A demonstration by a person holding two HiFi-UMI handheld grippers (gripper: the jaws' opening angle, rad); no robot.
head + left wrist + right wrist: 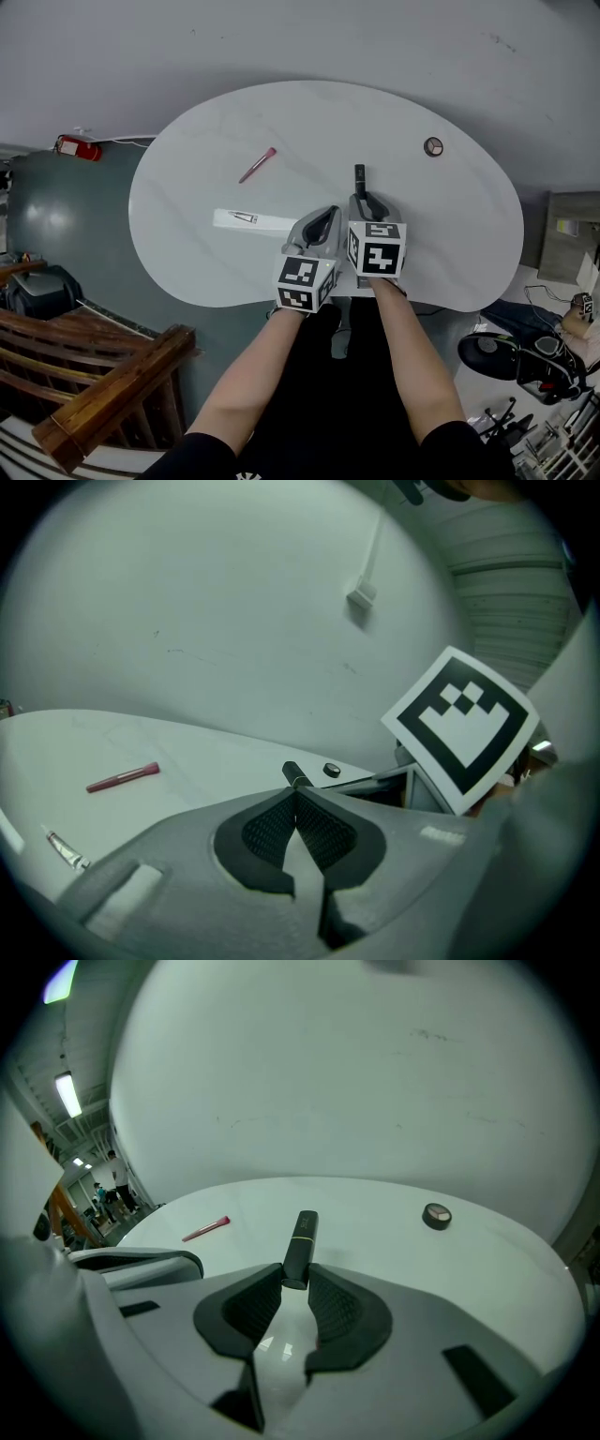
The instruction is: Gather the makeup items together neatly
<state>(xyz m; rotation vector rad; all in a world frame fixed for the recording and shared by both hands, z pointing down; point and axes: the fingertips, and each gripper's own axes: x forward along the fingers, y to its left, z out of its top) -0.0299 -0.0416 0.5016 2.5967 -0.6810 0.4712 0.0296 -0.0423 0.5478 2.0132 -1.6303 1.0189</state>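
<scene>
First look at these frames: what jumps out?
The right gripper is shut on the near end of a black tube around the middle of the white table, with the left gripper shut and empty beside it. The other items lie apart: a pink pencil and a white tube at left, a round compact at far right.

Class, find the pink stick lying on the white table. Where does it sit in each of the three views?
Head view: pink stick, up and left of centre.
Left gripper view: far left, just below mid-height.
Right gripper view: left of centre, just below mid-height.
Shared landmark: the black tube, which lies right of the stick in every view.
</scene>
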